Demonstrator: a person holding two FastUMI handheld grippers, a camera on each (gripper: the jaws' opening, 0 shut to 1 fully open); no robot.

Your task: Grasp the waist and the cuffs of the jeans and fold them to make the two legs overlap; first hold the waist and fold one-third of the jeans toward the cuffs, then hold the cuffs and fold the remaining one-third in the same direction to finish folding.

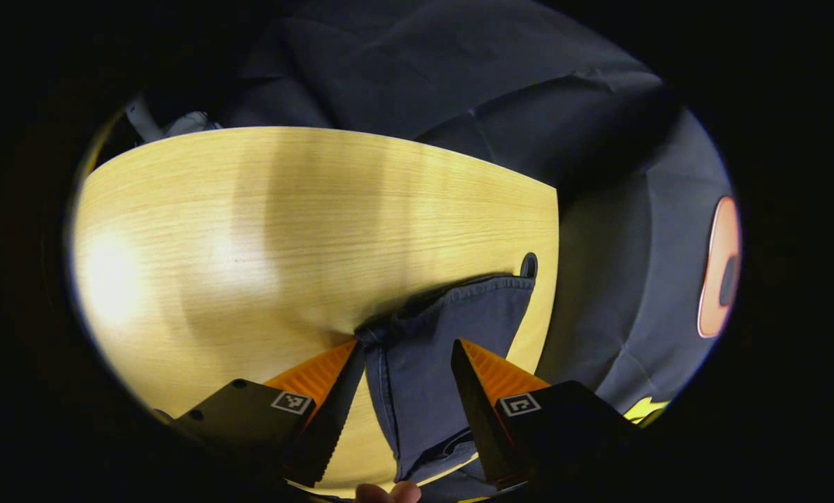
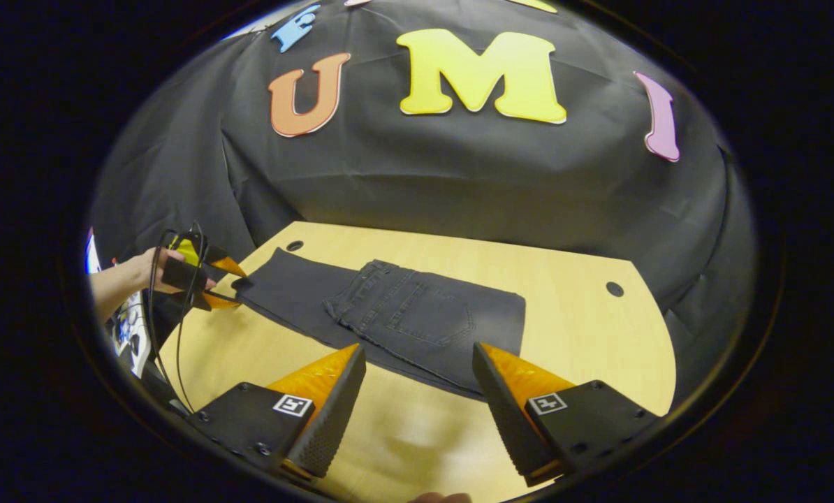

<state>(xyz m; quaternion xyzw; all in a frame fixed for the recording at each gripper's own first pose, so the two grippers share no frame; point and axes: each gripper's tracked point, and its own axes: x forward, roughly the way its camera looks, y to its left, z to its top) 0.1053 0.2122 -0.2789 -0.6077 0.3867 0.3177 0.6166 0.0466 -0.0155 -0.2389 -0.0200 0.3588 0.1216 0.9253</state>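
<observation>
**Cuff end next: closing the last third of the fold**

Dark grey denim jeans (image 2: pixel 403 314) lying flat on the pale wood-grain tabletop (image 2: pixel 584 328), legs already stacked one on the other. Waist third already laid over the middle, back pocket and waistband facing up, folded edge toward the right of the right gripper view. Cuff end (image 1: pixel 452 314) stretched out single-thickness toward a tabletop corner, near a small round cable hole (image 1: pixel 529 265).

Left tongs (image 1: pixel 403 377) set wide, one finger either side of the cuff cloth, not yet pressing on it; seen from the right gripper view, the same tongs (image 2: pixel 230 283) sitting right at the cuff edge, held by a hand (image 2: pixel 148 269). Right tongs (image 2: pixel 417 384) also spread wide and holding nothing, hovering above the near edge of the folded part.

Step in hand, by the look of it: gripping the cuffs for the final fold. Advice for doing it well:

- Close only once both leg layers lie between the fingers, or the lower leg stays behind.
- Bring the right tongs to the other cuff corner for an even lift.
- Lift just enough to clear the tabletop, then carry the cuffs over the pocket panel.
- Land the hem square with the folded edge.
</observation>
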